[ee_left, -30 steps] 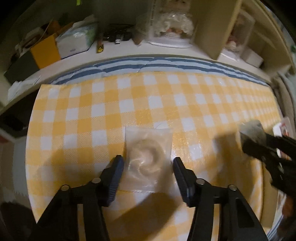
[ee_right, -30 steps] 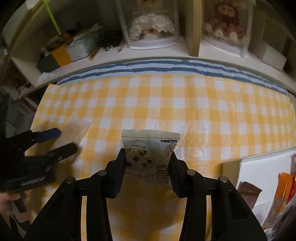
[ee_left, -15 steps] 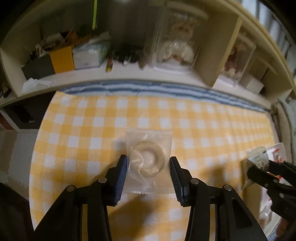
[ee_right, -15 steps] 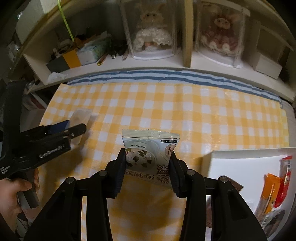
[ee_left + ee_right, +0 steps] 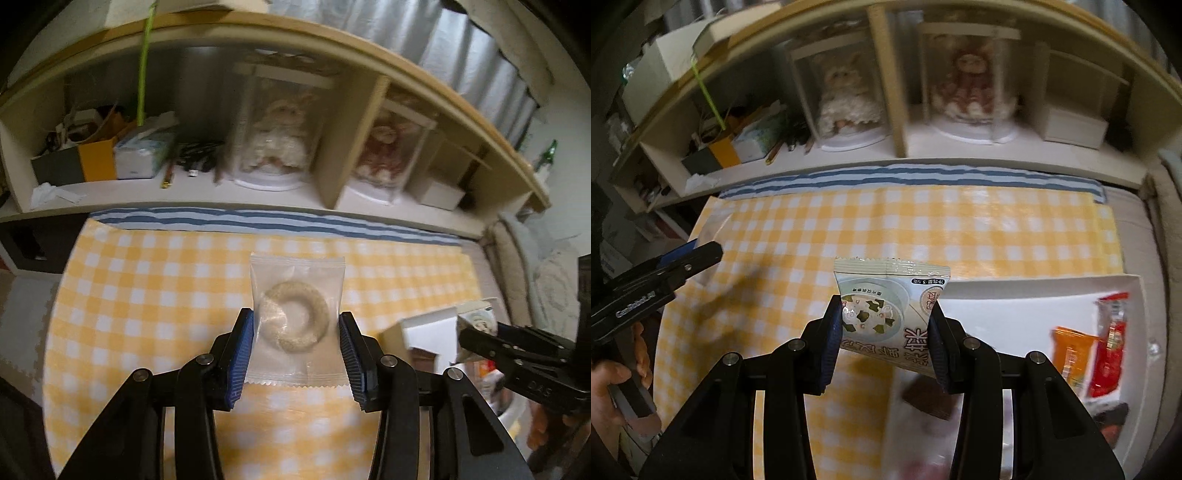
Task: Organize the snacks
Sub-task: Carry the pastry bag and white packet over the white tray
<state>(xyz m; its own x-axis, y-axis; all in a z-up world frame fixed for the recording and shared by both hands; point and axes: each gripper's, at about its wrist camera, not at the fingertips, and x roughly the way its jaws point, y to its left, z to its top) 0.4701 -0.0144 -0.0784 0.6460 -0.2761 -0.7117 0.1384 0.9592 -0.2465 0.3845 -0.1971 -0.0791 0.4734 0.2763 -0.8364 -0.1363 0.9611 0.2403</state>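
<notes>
My left gripper [image 5: 296,345] is shut on a clear packet with a pale ring-shaped snack [image 5: 295,320], held up above the yellow checked tablecloth [image 5: 147,295]. Its blue pads press both side edges of the packet. My right gripper [image 5: 884,338] is shut on a pale soup packet [image 5: 886,314] printed with a bowl picture, lifted over the near left corner of a white tray [image 5: 1015,317]. The tray holds an orange packet [image 5: 1071,354], a red packet [image 5: 1110,347] and a brown one [image 5: 931,402]. The left wrist view has the right gripper [image 5: 476,339] at its right edge; the right wrist view has the left gripper [image 5: 698,254] at its left edge.
A wooden shelf unit [image 5: 897,92] runs along the far side of the table, with two dolls under clear covers [image 5: 846,99], boxes and pens. A blue striped cloth [image 5: 258,221] edges the tablecloth there. A person's hand [image 5: 613,387] holds the left tool.
My left gripper closed on the ring snack packet and lifted it off the cloth. Both grippers rose and moved right, bringing the white tray into view under the right one.
</notes>
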